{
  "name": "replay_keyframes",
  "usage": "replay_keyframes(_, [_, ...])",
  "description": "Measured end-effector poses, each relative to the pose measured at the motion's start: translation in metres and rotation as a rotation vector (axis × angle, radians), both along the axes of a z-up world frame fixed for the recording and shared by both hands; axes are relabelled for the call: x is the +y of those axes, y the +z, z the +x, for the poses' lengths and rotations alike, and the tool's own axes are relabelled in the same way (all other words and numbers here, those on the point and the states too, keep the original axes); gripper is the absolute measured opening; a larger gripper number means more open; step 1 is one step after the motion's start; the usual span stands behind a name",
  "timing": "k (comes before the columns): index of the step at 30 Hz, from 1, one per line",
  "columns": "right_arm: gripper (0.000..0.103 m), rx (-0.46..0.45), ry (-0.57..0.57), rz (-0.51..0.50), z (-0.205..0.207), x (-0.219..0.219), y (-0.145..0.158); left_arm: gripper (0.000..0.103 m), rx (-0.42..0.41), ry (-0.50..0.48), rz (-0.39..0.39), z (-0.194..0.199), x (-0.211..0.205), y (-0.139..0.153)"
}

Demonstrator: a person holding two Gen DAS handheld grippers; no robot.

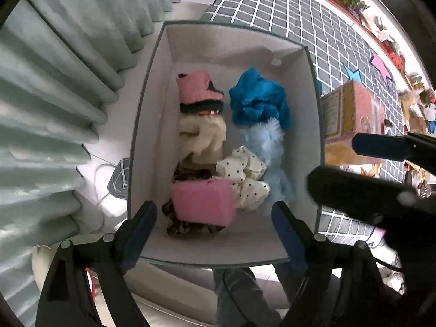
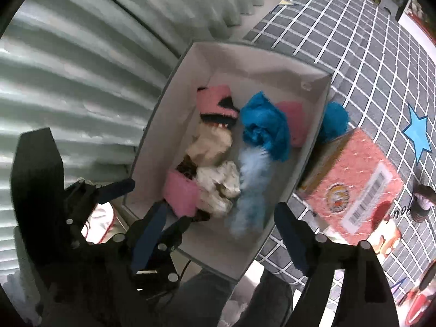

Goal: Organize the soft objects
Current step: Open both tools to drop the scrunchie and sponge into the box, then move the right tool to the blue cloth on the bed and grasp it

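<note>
A grey storage box (image 1: 286,41) holds several soft items: a pink-and-black knit piece (image 1: 197,90), a bright blue cloth (image 1: 256,98), a cream cloth (image 1: 201,136), a light blue fluffy piece (image 1: 269,147), a dotted white cloth (image 1: 245,174) and a pink block (image 1: 203,203) on a leopard-print cloth. My left gripper (image 1: 214,218) is open and empty above the box's near end. My right gripper (image 2: 220,223) is open and empty over the same box (image 2: 261,54). The right gripper shows at the right of the left wrist view (image 1: 362,169).
Pale green curtains (image 1: 54,95) hang at the left. A grey grid-pattern mat (image 1: 313,21) covers the floor. A red carton (image 2: 351,179) stands right of the box, with a blue pompom (image 2: 333,122) beside it. A white bag (image 2: 100,223) and cable lie at the left.
</note>
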State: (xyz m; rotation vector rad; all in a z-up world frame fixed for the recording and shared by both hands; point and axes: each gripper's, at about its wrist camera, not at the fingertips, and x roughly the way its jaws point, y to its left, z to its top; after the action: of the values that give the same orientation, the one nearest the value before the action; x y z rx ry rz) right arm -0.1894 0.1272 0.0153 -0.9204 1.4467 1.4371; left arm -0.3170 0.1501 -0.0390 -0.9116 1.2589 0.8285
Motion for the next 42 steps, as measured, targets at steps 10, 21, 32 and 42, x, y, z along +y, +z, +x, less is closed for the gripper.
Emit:
replay_keyframes(10, [0.083,0.047,-0.202,0.063,0.094,0.024,0.037,0.103,0.003,-0.014,-0.003,0.026,0.011,0.009])
replay_keyframes(21, [0.083,0.138,-0.428,-0.109,0.204,0.043,-0.033,0.103,0.043,-0.049,-0.008,0.062,0.022,0.018])
replay_keyframes(32, [0.082,0.427,-0.513,-0.284,0.219,0.064,-0.129,0.103,0.135,-0.041,-0.01,0.086,0.033,0.015])
replay_keyframes(42, [0.057,0.539,-0.435,-0.395,0.204,0.09,-0.18,0.103,0.197,-0.003,-0.036,0.094,0.03,0.009])
